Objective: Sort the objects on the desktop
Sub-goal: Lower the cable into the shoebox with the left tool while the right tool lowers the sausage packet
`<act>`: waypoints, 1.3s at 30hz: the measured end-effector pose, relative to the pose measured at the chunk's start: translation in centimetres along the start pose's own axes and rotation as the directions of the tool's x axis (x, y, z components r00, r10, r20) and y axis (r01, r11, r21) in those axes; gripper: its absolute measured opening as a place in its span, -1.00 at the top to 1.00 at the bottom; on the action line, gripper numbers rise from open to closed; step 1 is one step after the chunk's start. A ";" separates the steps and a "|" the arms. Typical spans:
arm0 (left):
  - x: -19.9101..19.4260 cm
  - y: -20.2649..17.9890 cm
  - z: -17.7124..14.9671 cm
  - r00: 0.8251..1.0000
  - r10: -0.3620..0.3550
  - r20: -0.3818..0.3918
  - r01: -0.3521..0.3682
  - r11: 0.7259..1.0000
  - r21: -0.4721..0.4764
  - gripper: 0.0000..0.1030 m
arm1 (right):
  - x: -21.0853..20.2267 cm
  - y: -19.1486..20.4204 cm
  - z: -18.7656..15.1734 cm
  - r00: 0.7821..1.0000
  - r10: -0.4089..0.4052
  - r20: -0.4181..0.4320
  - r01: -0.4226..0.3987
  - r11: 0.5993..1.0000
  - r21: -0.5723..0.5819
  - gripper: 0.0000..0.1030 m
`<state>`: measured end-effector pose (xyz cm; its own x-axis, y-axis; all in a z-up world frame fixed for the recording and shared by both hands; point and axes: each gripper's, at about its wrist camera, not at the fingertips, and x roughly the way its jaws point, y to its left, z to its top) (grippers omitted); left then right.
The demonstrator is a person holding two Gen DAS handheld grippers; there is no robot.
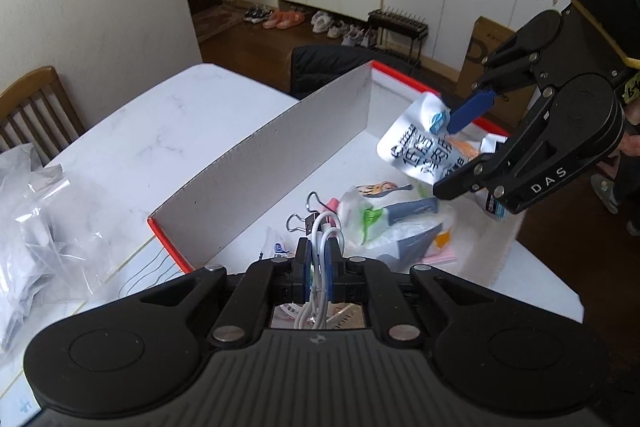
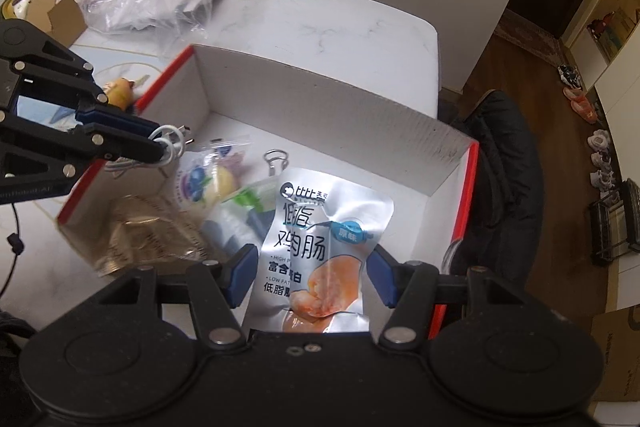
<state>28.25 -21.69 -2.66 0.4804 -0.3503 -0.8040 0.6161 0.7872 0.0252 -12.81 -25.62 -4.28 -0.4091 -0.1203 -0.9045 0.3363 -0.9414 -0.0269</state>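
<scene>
Left wrist: my left gripper [image 1: 318, 267] is pinched tight on the coiled white cable [image 1: 320, 247], over the red-edged box [image 1: 256, 163] on the desk [image 1: 132, 131]; right gripper [image 1: 460, 155] at 2 o'clock | Right wrist: my right gripper [image 2: 308, 275] clamps the silver snack pouch [image 2: 320, 239] above the box [image 2: 320, 99]; left gripper [image 2: 160, 143] at 9 o'clock.

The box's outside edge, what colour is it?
Red, on the box with grey-white inside walls; the right wrist view shows it best.
</scene>
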 end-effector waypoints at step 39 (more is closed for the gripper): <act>5.9 0.4 0.1 0.989 -0.011 -0.151 0.006 0.999 -0.031 0.88 | 5.0 -1.1 0.7 0.999 0.036 -0.024 -0.036 0.999 0.028 -0.39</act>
<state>31.37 -23.50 -7.38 0.3743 -0.2782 -0.8846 0.5993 0.8006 0.0018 -15.85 -25.38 -8.49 -0.3763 -0.1468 -0.9148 0.3268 -0.9449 0.0172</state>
